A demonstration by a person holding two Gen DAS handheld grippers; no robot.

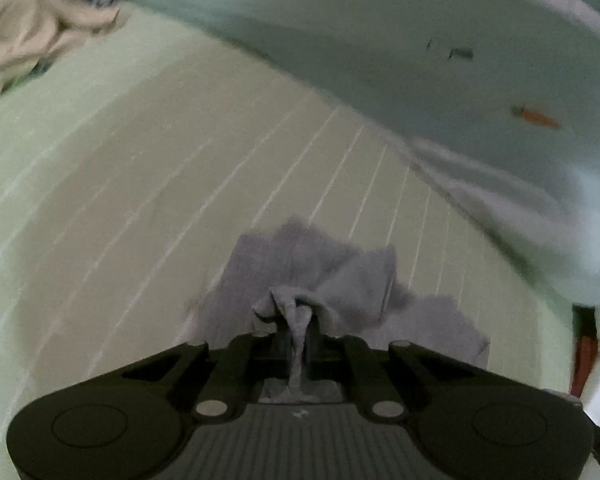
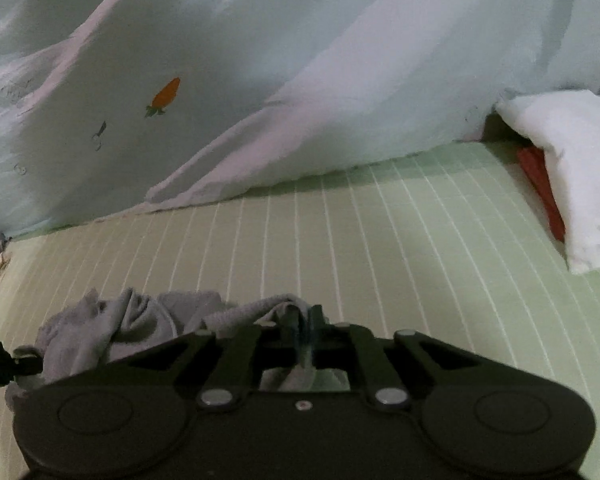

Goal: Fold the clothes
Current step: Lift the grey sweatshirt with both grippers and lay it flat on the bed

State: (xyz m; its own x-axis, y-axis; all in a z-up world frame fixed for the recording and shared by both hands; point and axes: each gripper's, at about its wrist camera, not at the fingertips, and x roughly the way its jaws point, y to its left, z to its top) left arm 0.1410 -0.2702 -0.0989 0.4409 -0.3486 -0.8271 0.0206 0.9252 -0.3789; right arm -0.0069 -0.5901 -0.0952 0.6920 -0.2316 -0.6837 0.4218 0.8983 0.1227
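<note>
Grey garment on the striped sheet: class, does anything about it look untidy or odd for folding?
Yes. The grey garment is bunched and wrinkled rather than flat on the striped sheet, with both the left gripper and right gripper pinching gathered fabric.

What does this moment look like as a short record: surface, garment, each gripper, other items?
surface: green striped sheet
garment: grey garment, crumpled, lying on the sheet
left gripper: shut on a pinched fold of the grey garment
right gripper: shut on another fold of the same garment
behind: pale quilt with a carrot print
right side: white pillow over something red
far left: beige clothes, bunched
fold state: not yet folded
</note>
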